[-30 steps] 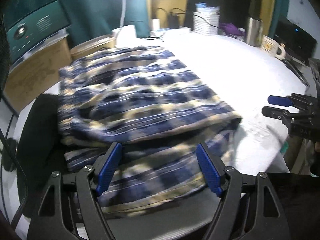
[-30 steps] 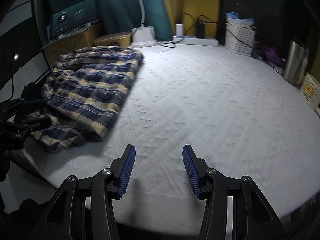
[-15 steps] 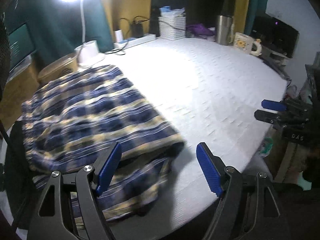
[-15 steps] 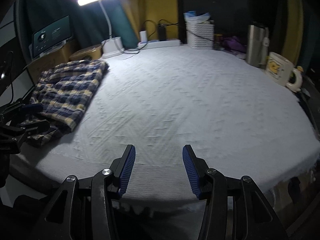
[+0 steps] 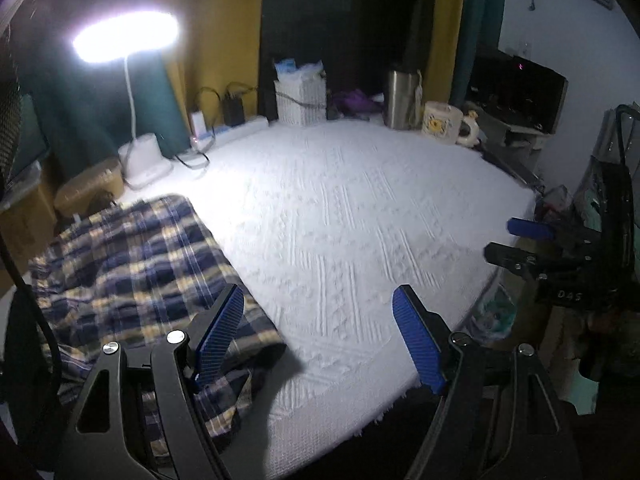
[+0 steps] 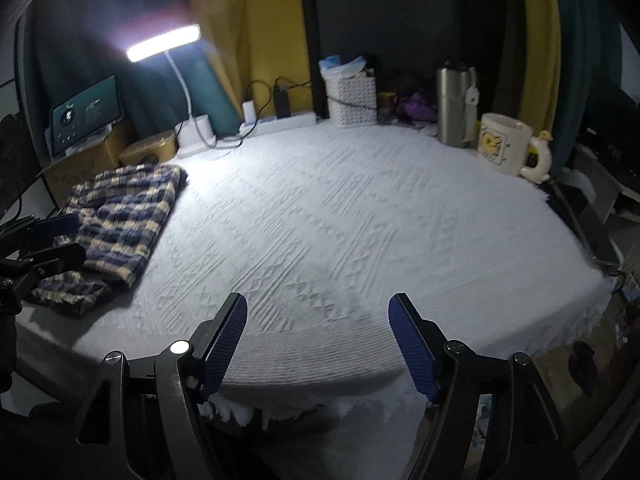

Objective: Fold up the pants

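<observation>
Folded pants (image 6: 124, 216) on the table (image 6: 340, 240) at its left edge; lamp (image 6: 192, 128) behind them; basket (image 6: 352, 100), flask (image 6: 456, 104) and mug (image 6: 506, 142) along the rear edge toward the right.

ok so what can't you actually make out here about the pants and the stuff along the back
- Plaid pants, left wrist view: near corner hidden behind the left gripper; the cloth is motion-blurred, so the fold edges are unclear.
- Pants, right wrist view: near-left edge covered by the left gripper's fingers.
- Lamp, left wrist view: head blown out by glare.
- Mug, right wrist view: print too small to read.
- Basket: contents unclear.
</observation>
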`<state>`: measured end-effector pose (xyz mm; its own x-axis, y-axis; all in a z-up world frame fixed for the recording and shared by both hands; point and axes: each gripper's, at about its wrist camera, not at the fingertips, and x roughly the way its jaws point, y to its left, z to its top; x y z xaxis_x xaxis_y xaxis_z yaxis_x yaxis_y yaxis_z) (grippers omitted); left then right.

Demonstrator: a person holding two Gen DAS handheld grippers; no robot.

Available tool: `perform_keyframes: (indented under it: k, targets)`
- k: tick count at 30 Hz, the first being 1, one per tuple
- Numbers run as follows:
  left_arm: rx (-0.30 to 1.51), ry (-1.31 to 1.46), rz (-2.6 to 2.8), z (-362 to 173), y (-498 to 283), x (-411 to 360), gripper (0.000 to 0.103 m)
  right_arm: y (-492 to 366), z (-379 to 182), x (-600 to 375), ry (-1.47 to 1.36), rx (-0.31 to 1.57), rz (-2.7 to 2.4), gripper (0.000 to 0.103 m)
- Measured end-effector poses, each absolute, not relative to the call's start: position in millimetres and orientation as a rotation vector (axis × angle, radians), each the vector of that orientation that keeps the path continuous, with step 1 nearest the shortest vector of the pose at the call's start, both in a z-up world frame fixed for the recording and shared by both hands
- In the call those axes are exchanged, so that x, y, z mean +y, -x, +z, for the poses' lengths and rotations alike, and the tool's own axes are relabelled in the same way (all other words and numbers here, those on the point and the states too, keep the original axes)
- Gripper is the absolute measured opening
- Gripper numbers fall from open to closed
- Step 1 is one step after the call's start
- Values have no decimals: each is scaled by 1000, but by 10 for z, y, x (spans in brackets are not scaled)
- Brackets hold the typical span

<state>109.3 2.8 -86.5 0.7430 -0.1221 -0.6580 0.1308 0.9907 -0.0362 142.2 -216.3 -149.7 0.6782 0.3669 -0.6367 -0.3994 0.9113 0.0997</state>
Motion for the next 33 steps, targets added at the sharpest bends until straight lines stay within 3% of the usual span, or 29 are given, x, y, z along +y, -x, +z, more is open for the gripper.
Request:
perform_keyframes:
  k: [12,33]
  targets:
    - [588,40,-98,-484,-965,121,77,-1307,-1072,-2453,50,605,365,81]
    - [439,57,30,-103,-594,452,77,-1061,-563,-2414,78,492,341,82]
